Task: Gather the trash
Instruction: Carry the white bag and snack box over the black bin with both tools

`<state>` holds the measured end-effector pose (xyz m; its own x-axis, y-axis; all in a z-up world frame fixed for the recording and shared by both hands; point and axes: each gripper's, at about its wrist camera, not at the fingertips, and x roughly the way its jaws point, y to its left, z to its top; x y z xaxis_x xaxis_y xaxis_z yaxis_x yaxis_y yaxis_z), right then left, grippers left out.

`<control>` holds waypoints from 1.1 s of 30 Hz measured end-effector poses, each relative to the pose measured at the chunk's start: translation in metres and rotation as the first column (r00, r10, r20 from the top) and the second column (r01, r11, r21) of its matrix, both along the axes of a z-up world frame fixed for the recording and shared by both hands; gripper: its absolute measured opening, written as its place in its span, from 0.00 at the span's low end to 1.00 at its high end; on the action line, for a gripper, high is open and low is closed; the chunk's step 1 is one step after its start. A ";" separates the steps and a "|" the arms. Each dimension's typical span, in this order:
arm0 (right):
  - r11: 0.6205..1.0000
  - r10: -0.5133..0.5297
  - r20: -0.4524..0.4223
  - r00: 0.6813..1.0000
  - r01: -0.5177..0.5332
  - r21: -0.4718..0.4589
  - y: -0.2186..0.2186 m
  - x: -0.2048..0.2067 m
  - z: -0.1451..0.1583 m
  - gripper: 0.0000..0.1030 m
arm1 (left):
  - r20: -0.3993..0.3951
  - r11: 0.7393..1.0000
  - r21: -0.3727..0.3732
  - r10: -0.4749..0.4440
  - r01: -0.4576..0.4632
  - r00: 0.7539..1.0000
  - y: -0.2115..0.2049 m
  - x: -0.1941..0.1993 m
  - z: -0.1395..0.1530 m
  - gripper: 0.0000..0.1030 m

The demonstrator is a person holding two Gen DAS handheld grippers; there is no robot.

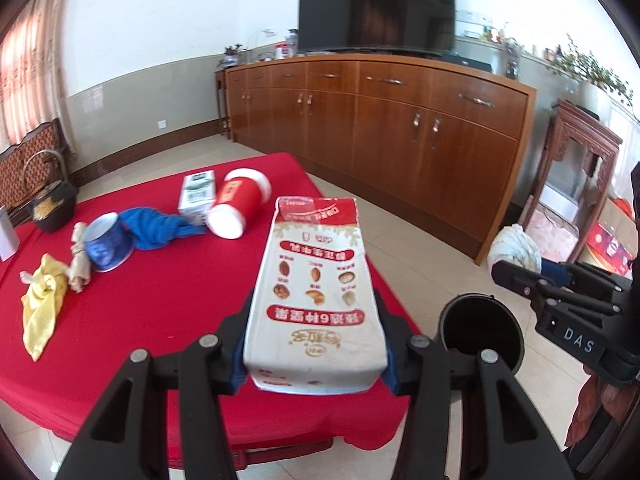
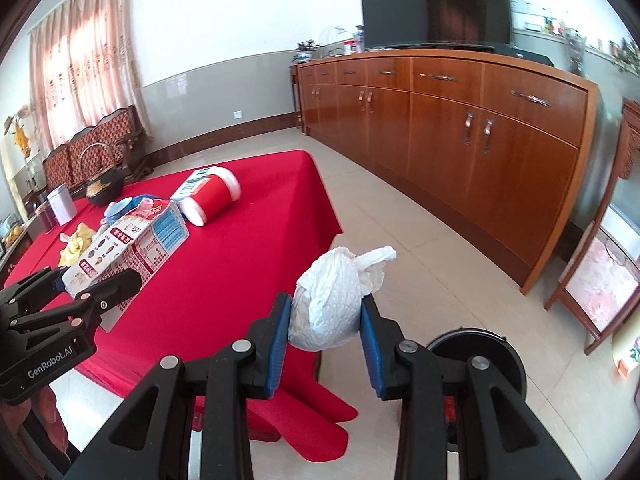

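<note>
Two hand-held grippers, each carrying one piece of trash near the near right corner of a table draped in a red cloth. The left gripper pinches the lower end of a white-and-red printed cardboard milk carton between its blue-padded fingers; the carton is held clear above the cloth, with its opened spout end pointing away from the camera. The right gripper clamps a crumpled white plastic bag knotted into a ball just beyond the table's edge, over the tiled floor. A round black waste bin stands on the floor beside that corner, below and between the two grippers.

Likely faults: the soft bag may slip or squeeze out from between the pads, since it deforms under pressure; the long carton, gripped only at one end, may tilt or pivot and miss the narrow bin mouth or strike its rim; both loads converging on one opening may collide.

The carton looks lightly creased and its print reads upside down in the left wrist view. Towards the far edge of the table remain a red cylindrical canister with white ends lying on its side, a small white-and-green carton, a blue paper bowl, a blue cloth and a yellow cloth
</note>
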<state>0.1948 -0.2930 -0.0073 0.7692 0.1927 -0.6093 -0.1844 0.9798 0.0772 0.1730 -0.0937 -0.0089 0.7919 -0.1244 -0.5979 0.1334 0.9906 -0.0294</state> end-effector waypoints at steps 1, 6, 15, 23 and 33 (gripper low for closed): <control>1.000 -0.007 -0.003 1.000 0.007 0.003 -0.006 0.000 -0.001 0.35 | -0.003 1.000 0.001 -0.010 0.010 1.000 -0.007 0.001 -0.001 0.50; 0.999 -0.037 -0.014 0.999 0.037 0.007 -0.034 -0.001 -0.009 0.35 | -0.016 0.999 0.014 -0.050 0.050 0.999 -0.033 0.008 -0.006 0.50; 0.994 -0.105 -0.041 0.994 0.106 0.014 -0.089 -0.001 -0.027 0.35 | -0.043 0.990 0.033 -0.133 0.135 0.990 -0.088 0.016 -0.015 0.50; 0.988 -0.154 -0.067 0.986 0.155 0.008 -0.139 -0.005 -0.045 0.35 | -0.092 0.977 0.014 -0.212 0.214 0.973 -0.136 0.025 -0.033 0.50; 0.979 -0.205 -0.160 0.966 0.205 -0.020 -0.196 -0.005 -0.089 0.35 | -0.178 0.946 -0.013 -0.321 0.324 0.930 -0.197 0.034 -0.067 0.50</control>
<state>0.1901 -0.4892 -0.0960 0.6846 0.0388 -0.7279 0.0352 0.9957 0.0861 0.2075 -0.2910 -0.0757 0.5929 -0.3442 -0.7280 0.4399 0.8957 -0.0652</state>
